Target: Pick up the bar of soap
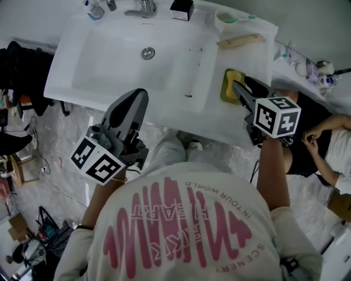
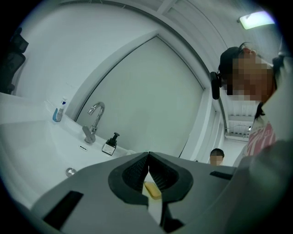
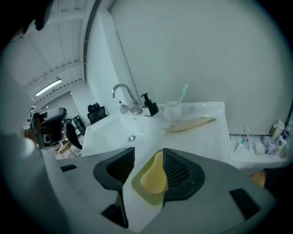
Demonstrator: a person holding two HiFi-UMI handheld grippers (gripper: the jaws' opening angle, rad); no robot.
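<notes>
Where the head view looks steeply down, the left claw (image 1: 140,94) is seen hanging over the front rim of the white sink (image 1: 109,60). It is well apart from the bar of soap (image 1: 234,76), which lies in a yellow-green dish (image 1: 224,96) on the surface (image 1: 249,57) at the sink's right side. The right claw (image 1: 241,84) is held right at that dish. A faucet (image 1: 141,8), a black dispenser (image 1: 181,9) and a cup (image 1: 229,22) are ranged along the back edge. Through the left gripper view, the left claw's jaws are shown brought together at their tips, with nothing gripped. Through the right gripper view, the right claw's jaws are shown standing apart, with the soap lying between them in its dish. One pad is seen close against the soap's edge, and the other is clear of it.
</notes>
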